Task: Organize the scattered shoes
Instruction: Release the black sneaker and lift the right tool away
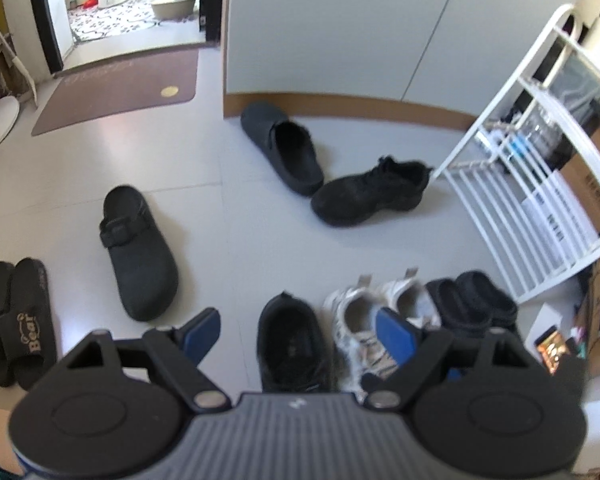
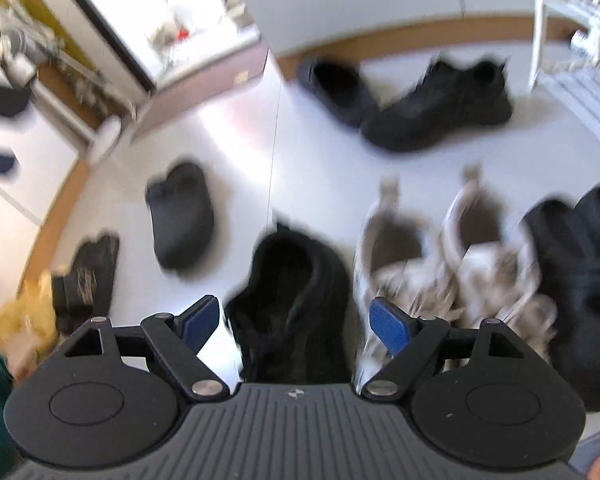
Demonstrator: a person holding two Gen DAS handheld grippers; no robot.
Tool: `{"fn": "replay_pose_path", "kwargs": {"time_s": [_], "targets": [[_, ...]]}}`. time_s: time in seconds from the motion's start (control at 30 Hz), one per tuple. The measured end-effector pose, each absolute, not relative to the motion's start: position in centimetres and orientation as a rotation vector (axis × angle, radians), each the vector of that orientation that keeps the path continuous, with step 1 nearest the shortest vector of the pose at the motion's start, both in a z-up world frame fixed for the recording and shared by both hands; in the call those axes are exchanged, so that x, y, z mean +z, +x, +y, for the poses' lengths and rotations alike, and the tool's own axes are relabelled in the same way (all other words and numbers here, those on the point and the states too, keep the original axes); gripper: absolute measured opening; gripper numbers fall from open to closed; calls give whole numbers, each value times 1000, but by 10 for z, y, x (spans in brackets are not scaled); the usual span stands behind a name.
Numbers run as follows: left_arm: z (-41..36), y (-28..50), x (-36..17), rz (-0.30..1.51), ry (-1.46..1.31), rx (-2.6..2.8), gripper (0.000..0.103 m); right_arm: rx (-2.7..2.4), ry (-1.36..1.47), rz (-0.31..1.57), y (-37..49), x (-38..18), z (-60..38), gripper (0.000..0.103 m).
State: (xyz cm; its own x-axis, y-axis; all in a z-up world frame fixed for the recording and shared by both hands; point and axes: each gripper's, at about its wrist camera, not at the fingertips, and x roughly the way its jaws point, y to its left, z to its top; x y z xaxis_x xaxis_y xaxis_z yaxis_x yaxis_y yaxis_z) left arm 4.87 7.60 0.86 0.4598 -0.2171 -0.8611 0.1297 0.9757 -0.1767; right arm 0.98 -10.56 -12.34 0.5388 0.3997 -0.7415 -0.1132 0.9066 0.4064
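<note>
A black sneaker (image 1: 290,344) stands on the pale floor in a near row with a pair of white sneakers (image 1: 364,320) and a pair of black slippers (image 1: 472,300). My left gripper (image 1: 298,334) hangs open above that sneaker, holding nothing. Scattered farther out are a black buckled clog (image 1: 140,256), its mate (image 1: 282,148) by the cabinet, and a second black sneaker (image 1: 370,196). The right wrist view is blurred. There my right gripper (image 2: 296,322) is open and empty above the near black sneaker (image 2: 292,300), with the white sneakers (image 2: 396,248) to its right.
Black "Bear" slides (image 1: 16,320) lie at the far left. A white slatted rack (image 1: 540,184) leans at the right, with boxes behind it. A grey cabinet (image 1: 340,28) with a brown base stands at the back, and a brown doormat (image 1: 116,88) lies before an open doorway.
</note>
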Motion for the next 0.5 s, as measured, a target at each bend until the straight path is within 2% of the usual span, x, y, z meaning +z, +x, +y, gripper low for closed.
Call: {"fn": "replay_pose_path", "kwargs": {"time_s": [0.17,0.3,0.5], "targets": [[77,51,25,1026,-135,-228,87,269,271,933,15,-58,-124,87],[78,54,31,1010,-169,-225,88,219,291,967,22,-3,-147,92],[68,52,35,996,-165,-253,88,253,98,953,27,49,-160,99]]}}
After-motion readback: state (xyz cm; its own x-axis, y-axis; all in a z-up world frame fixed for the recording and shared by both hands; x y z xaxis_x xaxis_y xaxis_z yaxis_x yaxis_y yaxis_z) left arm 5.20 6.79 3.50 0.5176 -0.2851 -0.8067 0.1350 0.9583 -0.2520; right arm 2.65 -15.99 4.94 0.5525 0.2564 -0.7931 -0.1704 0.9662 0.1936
